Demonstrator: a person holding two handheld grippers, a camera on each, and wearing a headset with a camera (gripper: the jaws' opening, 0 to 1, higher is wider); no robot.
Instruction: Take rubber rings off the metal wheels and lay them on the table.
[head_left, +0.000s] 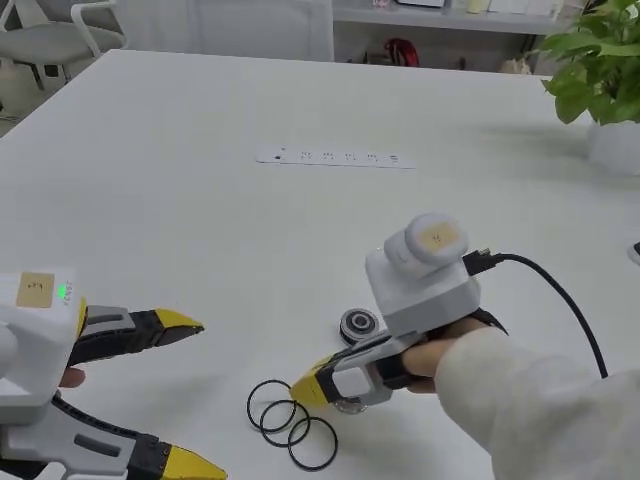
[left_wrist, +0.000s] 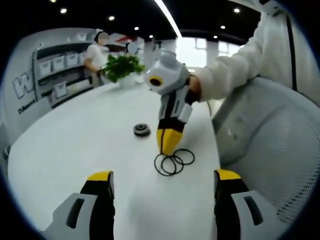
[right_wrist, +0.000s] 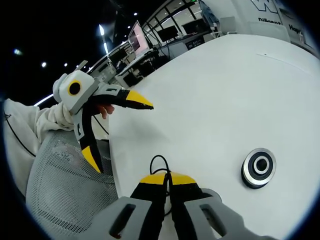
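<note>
We work at a broad white table (head_left: 180, 190) with a power strip (head_left: 335, 157) toward its far edge, a potted plant (head_left: 598, 50) at the far right corner and a chair (head_left: 60, 35) beyond the far left corner. Three thin black rubber rings (head_left: 288, 418) lie overlapping near the front edge. A metal wheel (head_left: 359, 323) with a black outer band sits just behind them. Our right gripper (head_left: 303, 390) reaches in low from the right, jaws pinched together on one of the rubber rings. Our left gripper (head_left: 210, 395) hovers at the front left, jaws wide apart, holding nothing.
</note>
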